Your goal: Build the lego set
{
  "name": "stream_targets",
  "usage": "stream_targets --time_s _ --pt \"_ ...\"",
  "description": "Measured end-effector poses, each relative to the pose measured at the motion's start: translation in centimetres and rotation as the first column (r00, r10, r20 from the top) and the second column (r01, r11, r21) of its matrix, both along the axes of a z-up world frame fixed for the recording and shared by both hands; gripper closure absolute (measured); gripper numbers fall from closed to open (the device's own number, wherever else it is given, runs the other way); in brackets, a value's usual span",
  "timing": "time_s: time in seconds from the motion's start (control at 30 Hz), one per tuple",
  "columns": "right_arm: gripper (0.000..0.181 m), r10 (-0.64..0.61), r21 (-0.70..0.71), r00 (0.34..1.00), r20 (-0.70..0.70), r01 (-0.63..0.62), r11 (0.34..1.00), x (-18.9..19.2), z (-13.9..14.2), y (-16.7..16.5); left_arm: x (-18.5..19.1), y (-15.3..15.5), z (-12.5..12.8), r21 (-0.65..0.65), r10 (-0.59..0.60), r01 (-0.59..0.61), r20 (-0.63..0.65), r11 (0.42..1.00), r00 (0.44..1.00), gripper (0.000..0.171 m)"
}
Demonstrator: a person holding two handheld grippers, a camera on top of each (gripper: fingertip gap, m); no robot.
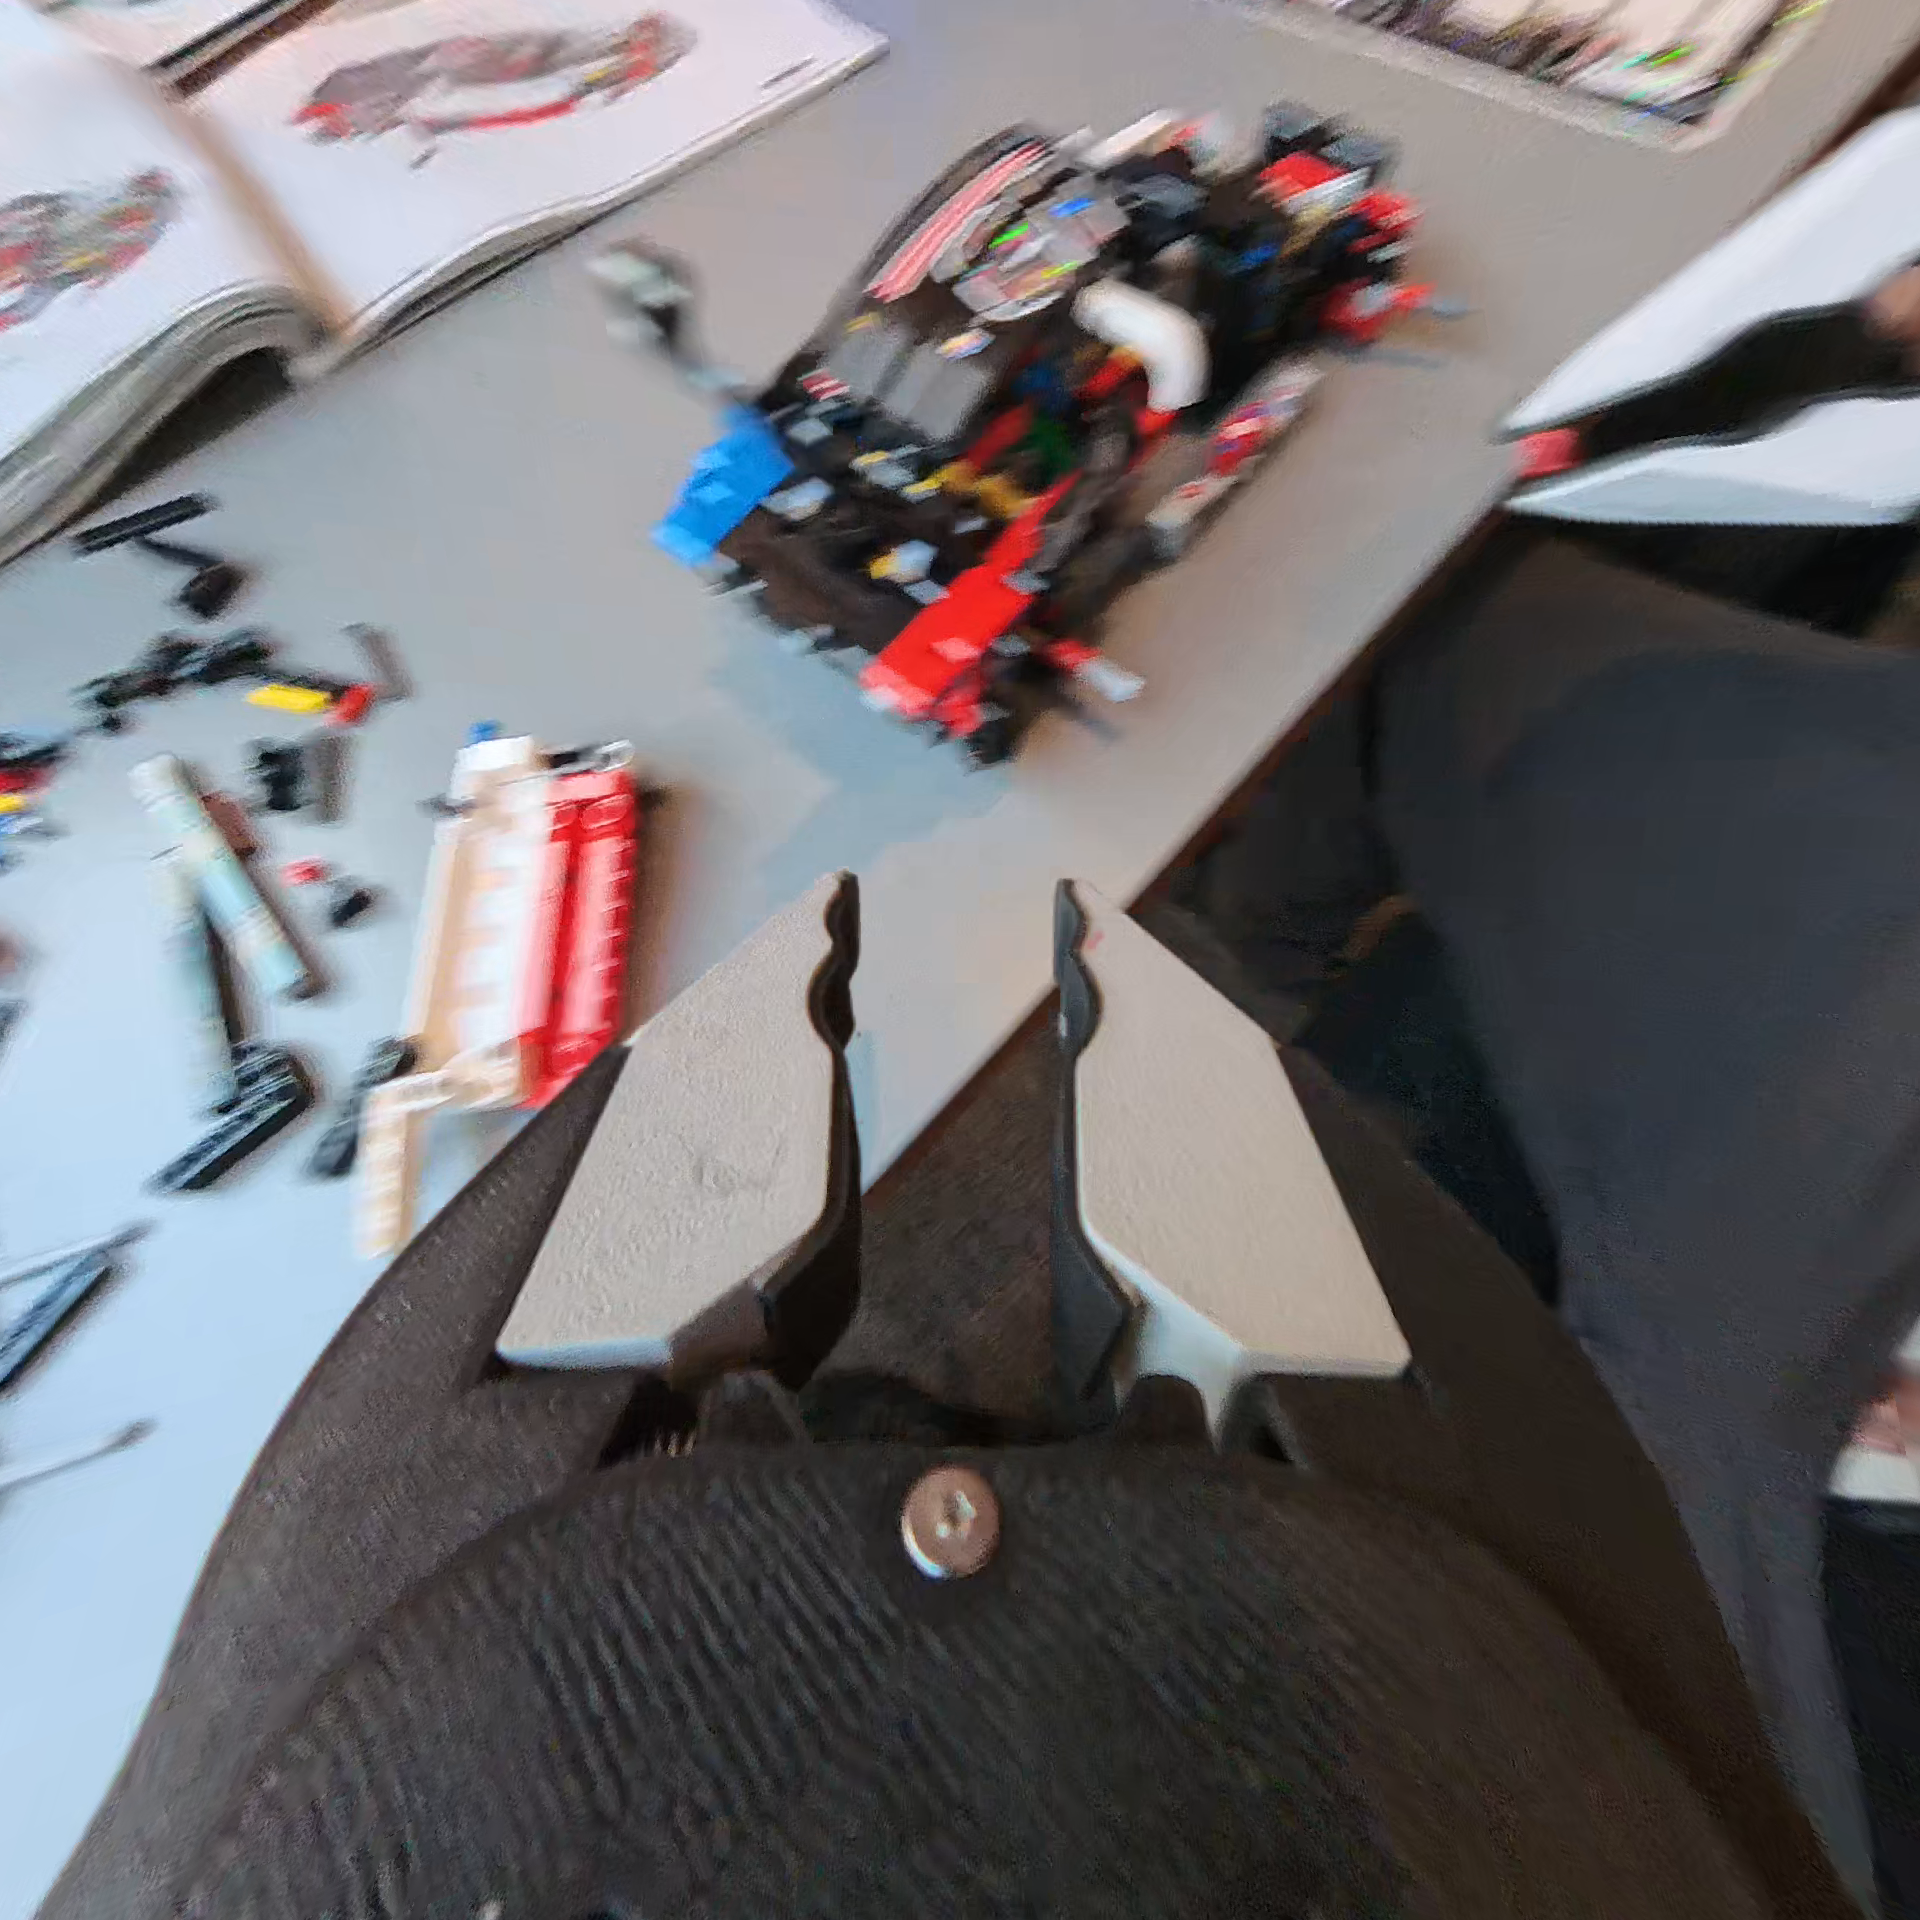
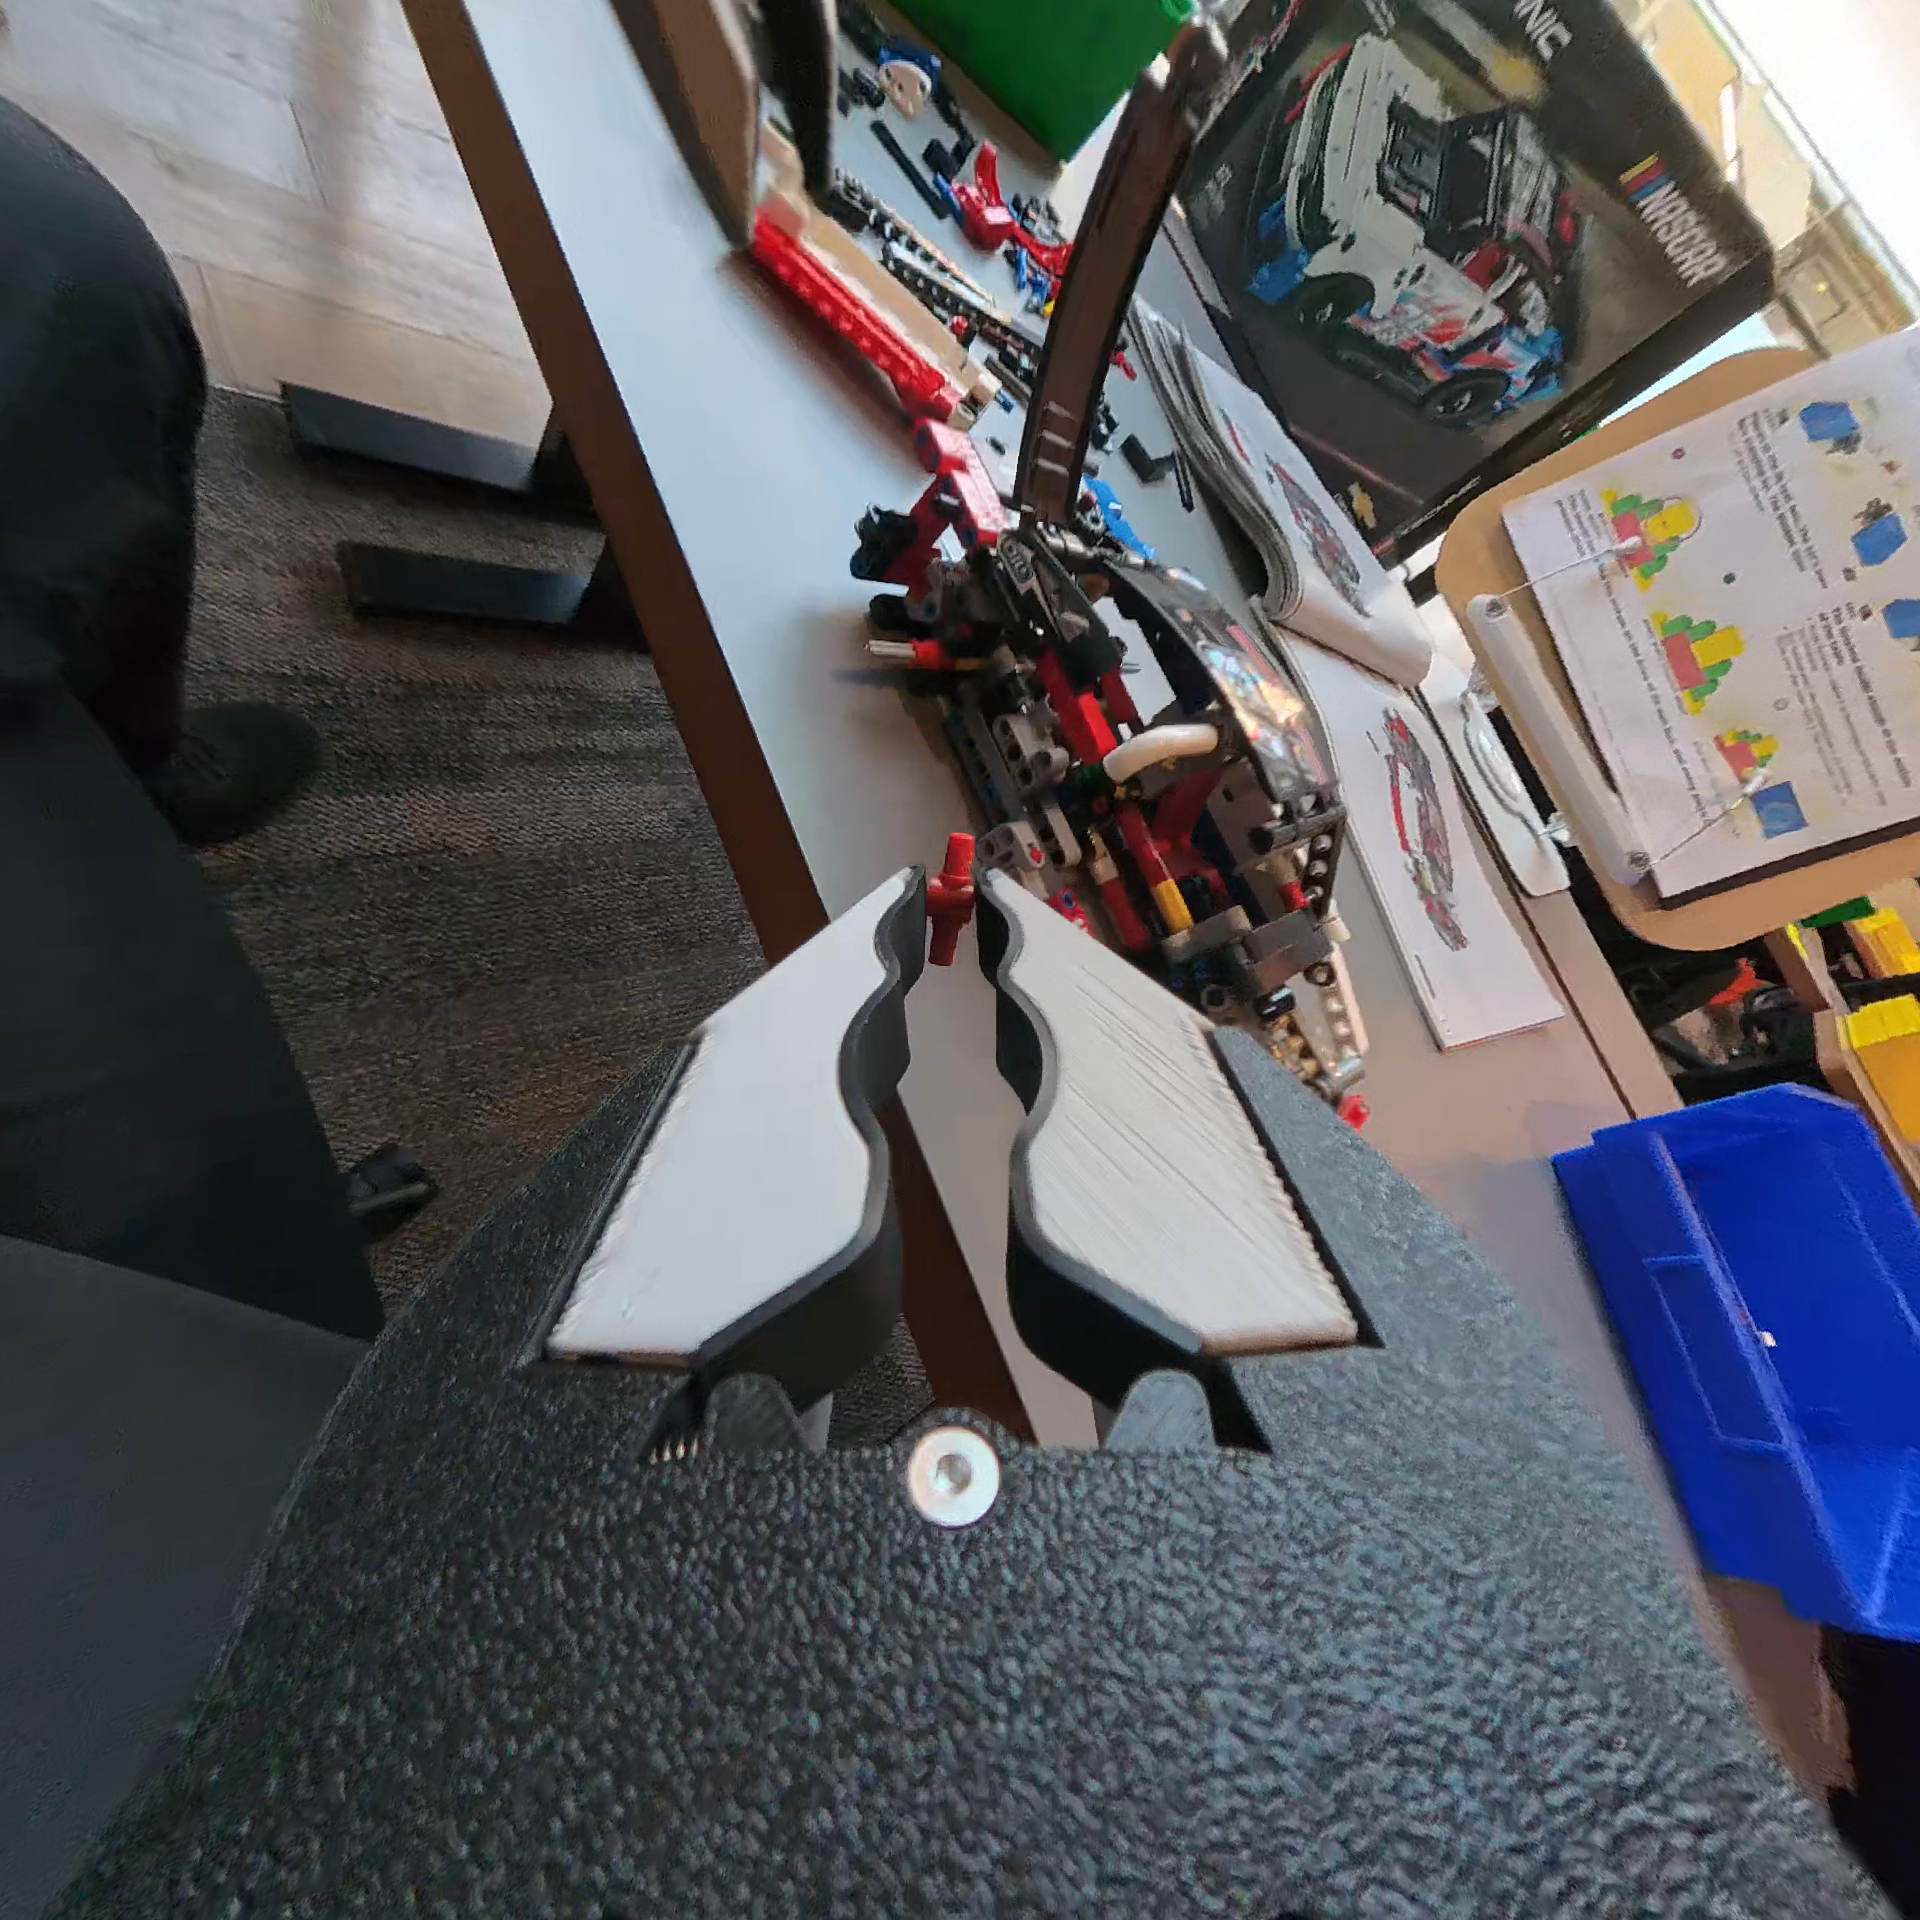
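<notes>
Jaws of the left gripper (image 1: 956,899) are standing apart with nothing between them, hanging over the edge of the grey table (image 1: 1039,62); jaws of the right gripper (image 2: 950,902) are pinching a small red pin (image 2: 950,902) just short of the half-built car (image 2: 1122,727). On the table the car (image 1: 1039,416) is sitting near that edge, an open instruction book (image 1: 416,135) lying beyond it and loose pieces (image 1: 520,935) lying off to its side.
</notes>
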State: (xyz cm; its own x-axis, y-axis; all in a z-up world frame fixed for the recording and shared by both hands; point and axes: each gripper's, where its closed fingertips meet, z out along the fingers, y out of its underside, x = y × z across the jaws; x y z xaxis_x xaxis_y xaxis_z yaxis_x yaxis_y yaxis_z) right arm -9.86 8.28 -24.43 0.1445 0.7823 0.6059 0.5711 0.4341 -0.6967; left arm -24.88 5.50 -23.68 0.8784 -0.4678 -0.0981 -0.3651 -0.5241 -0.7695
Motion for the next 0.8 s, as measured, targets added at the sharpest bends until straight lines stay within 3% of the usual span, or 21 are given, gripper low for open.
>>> stream_targets --time_s 0.17,0.4,0.43,0.47,0.57,0.8 --pt "0.174 -0.011 -0.069 1.0 -0.018 0.01 0.998 -0.1 -0.8 0.8 -5.5 3.1 -1.3 -0.152 0.088 -0.104 -0.11 0.983 0.99 0.125" --pt "0.174 -0.02 -0.111 1.0 -0.024 0.017 0.994 -0.1 -1.5 1.4 -7.8 5.0 -5.2 -0.315 0.019 -0.107 -0.27 0.943 0.963 0.124" --pt "0.174 -0.021 -0.114 0.999 -0.027 0.017 0.993 0.0 -1.5 1.4 -8.3 5.3 -5.3 -0.297 0.019 -0.116 -0.31 0.948 0.95 0.128" --pt "0.174 -0.022 -0.114 0.999 -0.029 0.019 0.993 0.0 -1.5 1.4 -8.7 5.5 -5.3 -0.283 0.016 -0.119 -0.341 0.952 0.94 0.142" --pt "0.174 -0.024 -0.127 0.999 -0.039 0.019 0.992 0.0 -1.4 1.5 -8.7 5.6 -4.6 -0.244 0.001 -0.093 -0.353 0.965 0.936 0.155" --pt "0.174 -0.018 -0.164 0.998 -0.057 0.008 0.986 -0.2 -1.5 1.3 -8.9 3.9 -1.5 -0.161 -0.002 -0.061 -0.363 0.985 0.932 0.166"
